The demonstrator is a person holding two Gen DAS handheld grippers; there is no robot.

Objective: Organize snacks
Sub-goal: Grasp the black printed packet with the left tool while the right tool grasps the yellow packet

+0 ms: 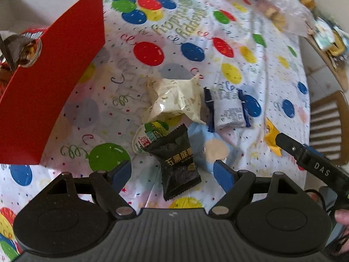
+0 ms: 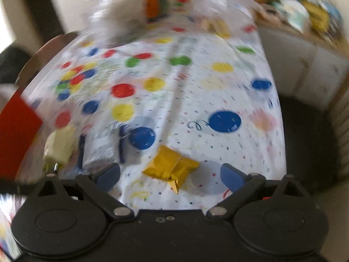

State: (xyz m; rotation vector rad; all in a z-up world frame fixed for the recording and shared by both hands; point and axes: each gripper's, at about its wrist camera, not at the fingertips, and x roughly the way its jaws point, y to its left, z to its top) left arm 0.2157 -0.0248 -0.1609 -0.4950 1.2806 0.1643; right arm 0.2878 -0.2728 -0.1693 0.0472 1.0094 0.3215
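Several wrapped snacks lie on the balloon-print tablecloth (image 1: 196, 32). My left gripper (image 1: 172, 171) is open, pointing down over a black packet (image 1: 176, 159) that lies between its blue pads without touching them. Around it lie a green-and-white jelly cup (image 1: 148, 137), a cream packet (image 1: 174, 100), a light blue packet (image 1: 209, 148) and a white-and-blue packet (image 1: 228, 109). My right gripper (image 2: 170, 173) is open, with a gold packet (image 2: 172, 168) on the cloth between its pads. The red box (image 1: 50, 87) at the left holds several snacks.
A clear plastic bag (image 1: 277, 11) with snacks lies at the table's far right. Beyond the table edge are a cardboard box (image 1: 329, 43) of packets and a wooden slatted chair (image 1: 327, 124). One black finger of the right gripper (image 1: 305, 155) reaches in beside the gold packet (image 1: 271, 137).
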